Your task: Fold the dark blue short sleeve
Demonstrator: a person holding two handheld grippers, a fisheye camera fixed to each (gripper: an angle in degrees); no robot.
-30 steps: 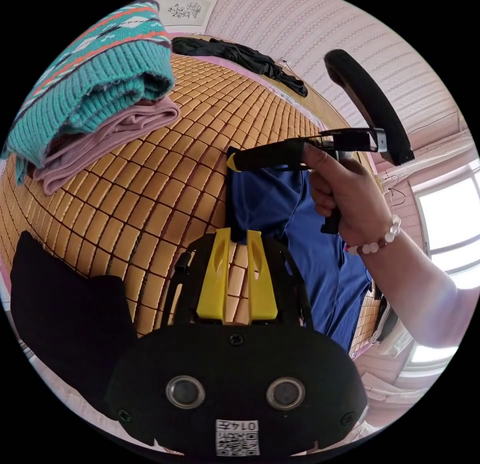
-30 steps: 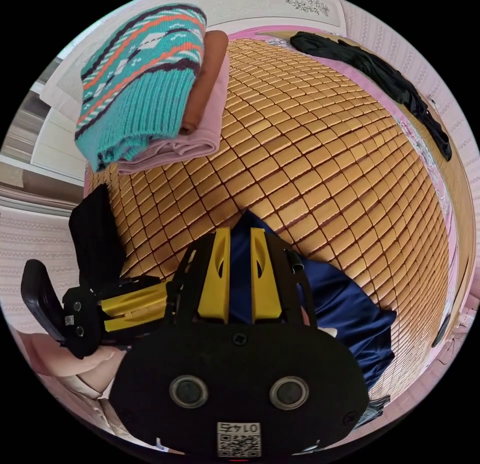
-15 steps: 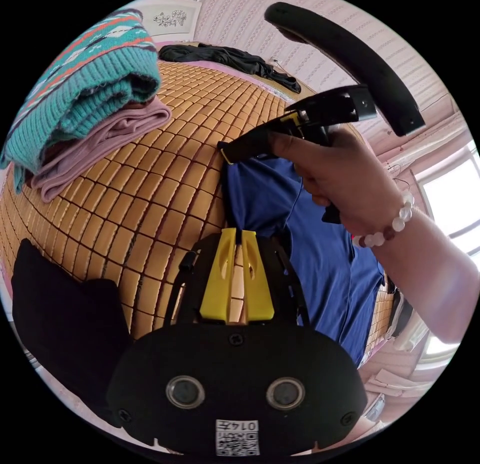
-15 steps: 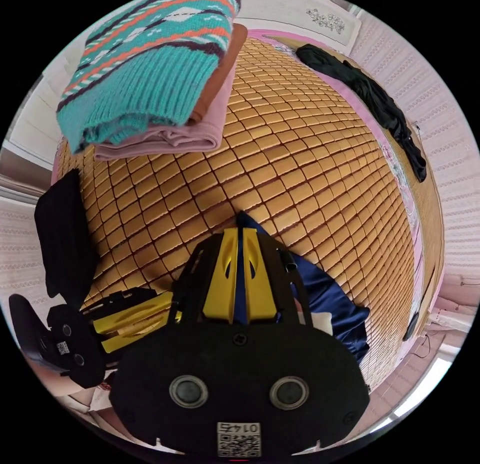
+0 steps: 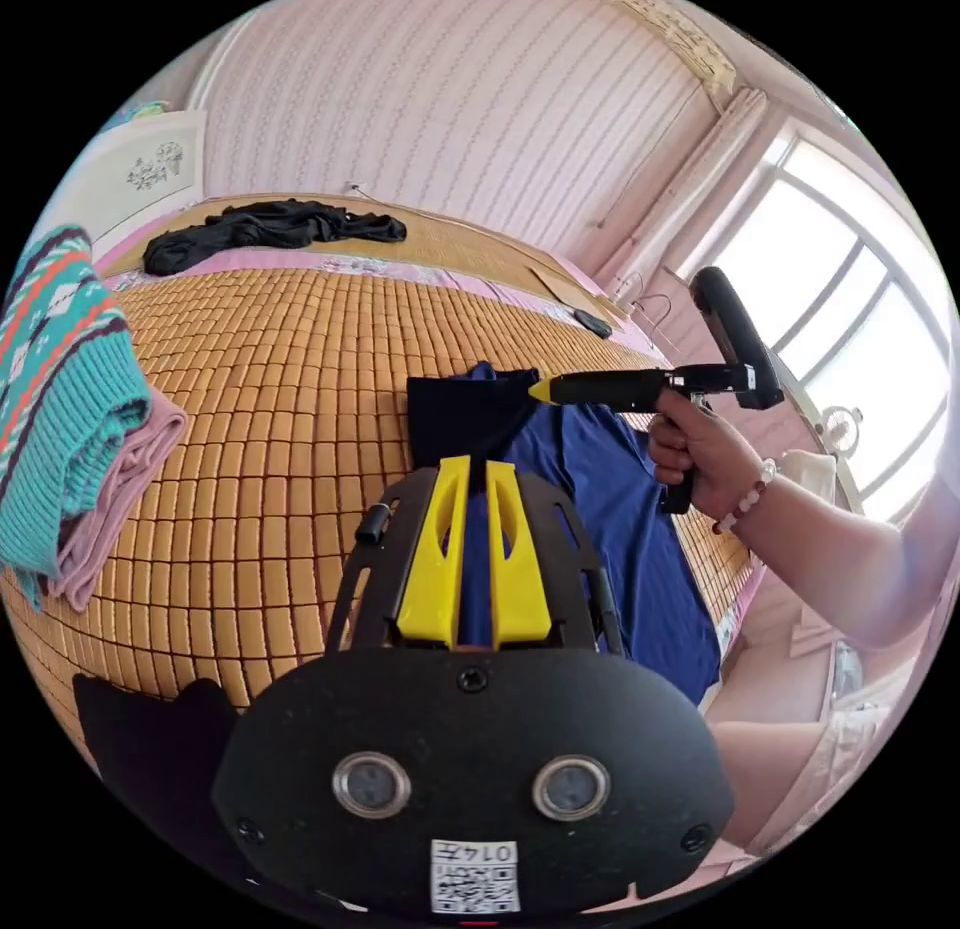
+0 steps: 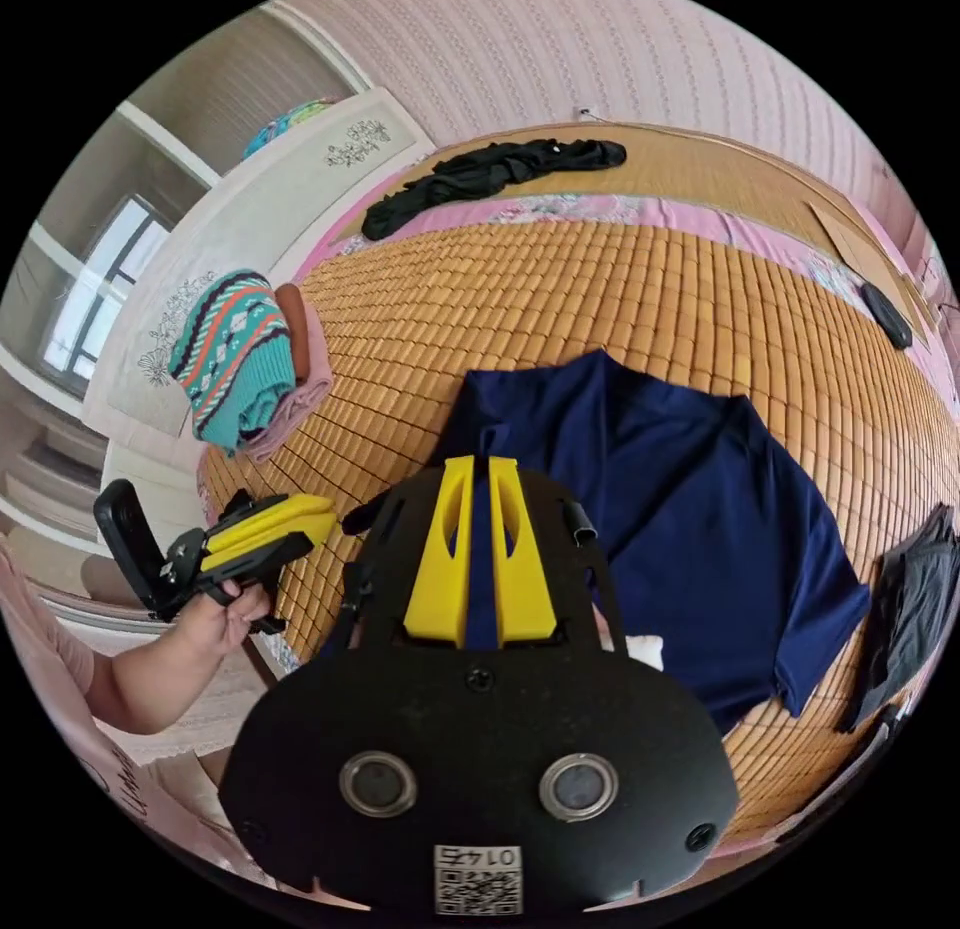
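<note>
The right gripper view lays out the whole dark blue short-sleeve shirt (image 6: 680,529), rumpled at centre frame on the bamboo mat (image 6: 560,299). Both the left gripper (image 5: 477,464) and right gripper (image 6: 480,464) clench its cloth.

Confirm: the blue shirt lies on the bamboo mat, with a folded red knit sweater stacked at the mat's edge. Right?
Not quite: the sweater is teal with orange and white patterning, not red, as the right gripper view shows. It does sit folded on a stack at the edge of the mat, and the shirt lies on that mat.
</note>
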